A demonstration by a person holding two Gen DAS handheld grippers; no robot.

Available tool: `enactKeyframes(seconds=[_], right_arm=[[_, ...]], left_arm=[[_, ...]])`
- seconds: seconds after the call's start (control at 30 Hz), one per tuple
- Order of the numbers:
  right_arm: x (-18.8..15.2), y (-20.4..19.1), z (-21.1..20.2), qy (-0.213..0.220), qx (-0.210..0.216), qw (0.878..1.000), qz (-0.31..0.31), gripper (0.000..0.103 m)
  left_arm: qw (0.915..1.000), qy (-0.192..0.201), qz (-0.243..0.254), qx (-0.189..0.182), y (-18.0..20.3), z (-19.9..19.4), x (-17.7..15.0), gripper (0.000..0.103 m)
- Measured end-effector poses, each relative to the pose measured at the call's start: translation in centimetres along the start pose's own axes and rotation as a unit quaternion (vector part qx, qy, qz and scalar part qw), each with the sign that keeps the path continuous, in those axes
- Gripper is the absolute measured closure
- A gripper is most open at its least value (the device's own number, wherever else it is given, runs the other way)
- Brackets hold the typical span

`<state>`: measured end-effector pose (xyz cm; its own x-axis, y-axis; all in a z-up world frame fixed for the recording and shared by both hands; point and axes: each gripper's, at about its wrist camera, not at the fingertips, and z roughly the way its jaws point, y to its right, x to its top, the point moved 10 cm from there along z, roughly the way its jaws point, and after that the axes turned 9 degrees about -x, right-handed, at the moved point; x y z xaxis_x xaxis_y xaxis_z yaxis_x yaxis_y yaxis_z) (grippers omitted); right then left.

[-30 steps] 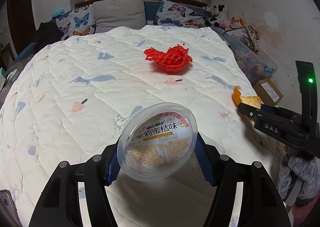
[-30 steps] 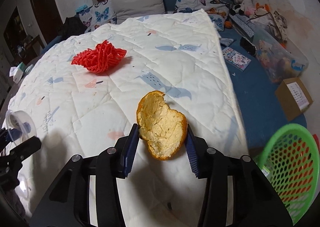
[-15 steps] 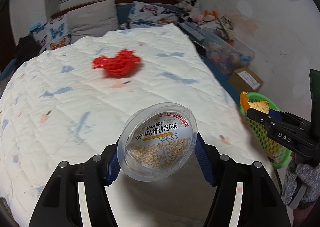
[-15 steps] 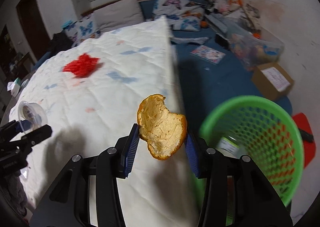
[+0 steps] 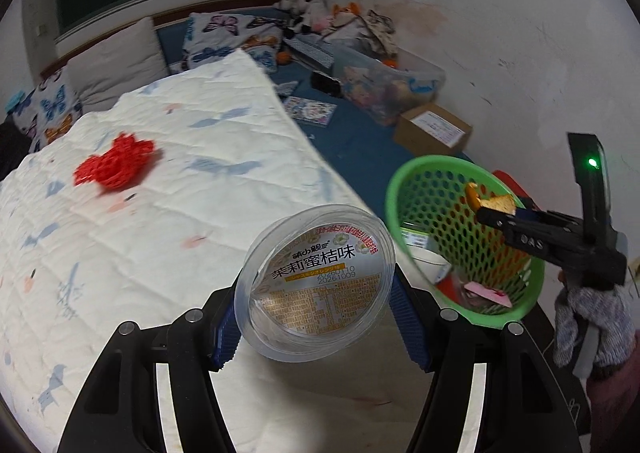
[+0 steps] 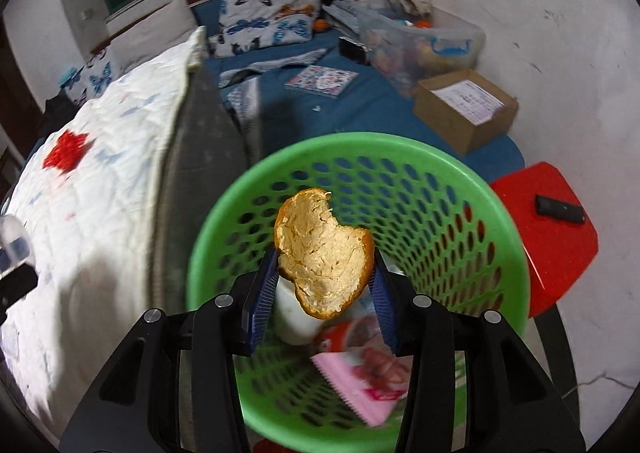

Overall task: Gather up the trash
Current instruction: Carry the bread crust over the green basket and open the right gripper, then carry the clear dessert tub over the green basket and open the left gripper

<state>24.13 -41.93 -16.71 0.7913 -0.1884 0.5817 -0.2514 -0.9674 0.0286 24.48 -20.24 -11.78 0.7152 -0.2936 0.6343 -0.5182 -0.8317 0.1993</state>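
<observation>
Left wrist view: left tongs clamp the plastic cup above the bed, beside the basket.

Right wrist view: right tongs hold the orange peel over the basket; release only while centred inside the rim.

Home bedroom: quilted bed, butterfly pillows, plush toys by wall.

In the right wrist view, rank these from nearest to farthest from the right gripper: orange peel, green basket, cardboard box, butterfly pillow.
1. Orange peel: clamped in the right gripper.
2. Green basket: directly below and ahead.
3. Cardboard box: on the blue floor, ahead to the right.
4. Butterfly pillow: far end, against the wall.
</observation>
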Motion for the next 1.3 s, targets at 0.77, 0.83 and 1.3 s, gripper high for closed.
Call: enactKeyframes(seconds=[0.77,0.83,1.3], right_arm=[[-0.3,5.6,-2.7,0.030,-0.005,0.998,0.053,0.042],[-0.5,6.0,-3.2,0.033,-0.005,0.998,0.058,0.042],[-1.4,7.7,-4.5,0.039,-0.006,0.996,0.077,0.042]], left_arm=[[0.9928,-0.056,0.064,-0.084,9.3,7.2,1.3,0.040],[0.9912,-0.065,0.068,-0.093,10.2,8.0,1.4,0.040],[0.9858,-0.088,0.088,-0.113,13.0,9.5,0.4,0.031]])
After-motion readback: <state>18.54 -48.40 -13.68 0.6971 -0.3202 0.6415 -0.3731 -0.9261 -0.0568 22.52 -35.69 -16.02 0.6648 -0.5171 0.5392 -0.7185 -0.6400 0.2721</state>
